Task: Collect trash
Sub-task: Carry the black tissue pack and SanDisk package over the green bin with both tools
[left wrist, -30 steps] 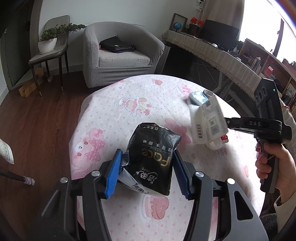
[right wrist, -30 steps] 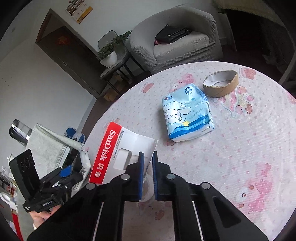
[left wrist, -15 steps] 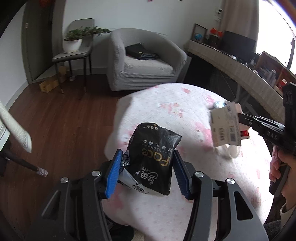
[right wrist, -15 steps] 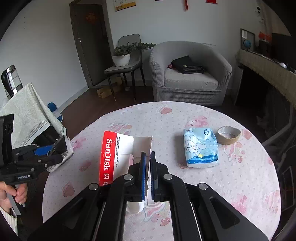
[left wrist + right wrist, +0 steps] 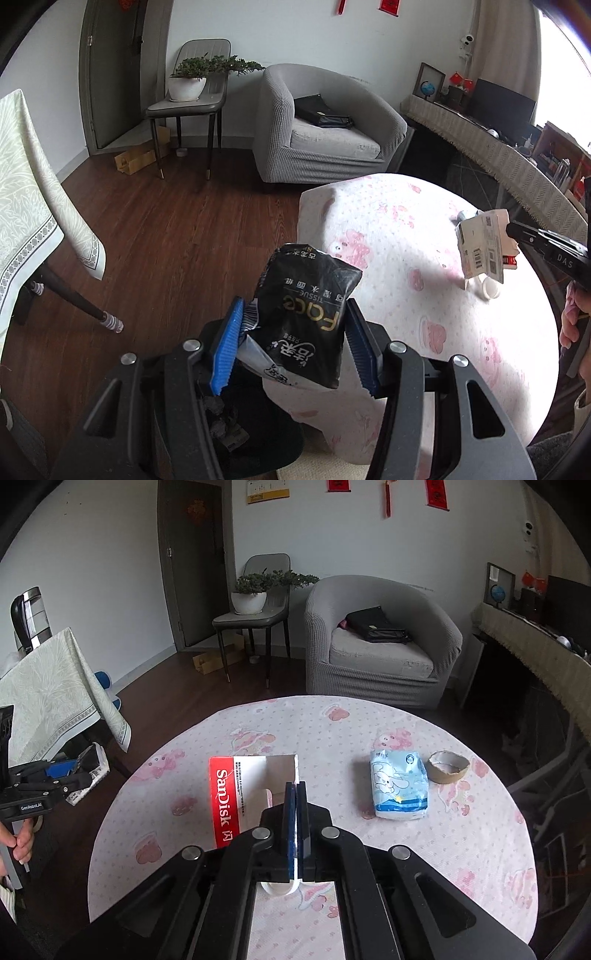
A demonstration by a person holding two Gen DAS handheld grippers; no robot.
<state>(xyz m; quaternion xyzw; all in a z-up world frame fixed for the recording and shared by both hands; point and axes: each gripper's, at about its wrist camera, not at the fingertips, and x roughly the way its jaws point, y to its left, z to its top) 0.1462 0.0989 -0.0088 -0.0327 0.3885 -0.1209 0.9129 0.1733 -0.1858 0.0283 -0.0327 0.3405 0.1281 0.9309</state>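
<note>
My left gripper (image 5: 291, 343) is shut on a black tissue packet (image 5: 306, 310) and holds it off the round table's left edge, above a dark bin (image 5: 255, 439) with crumpled trash inside. My right gripper (image 5: 295, 797) is shut on a red and white SanDisk card package (image 5: 240, 794), held above the pink tablecloth (image 5: 406, 849). In the left wrist view the package (image 5: 480, 243) hangs from the right gripper at the far right. In the right wrist view the left gripper (image 5: 74, 775) is at the left edge.
A blue tissue pack (image 5: 399, 782) and a cardboard tape ring (image 5: 448, 766) lie on the table's right side. A small white cup (image 5: 491, 286) stands under the package. A grey armchair (image 5: 380, 642), a chair with a plant (image 5: 255, 609) and a cloth-covered table (image 5: 29, 206) surround it.
My left gripper has swung left with the black packet, from over the table to beyond its edge above the bin. My right gripper has levelled out and still holds the package.
</note>
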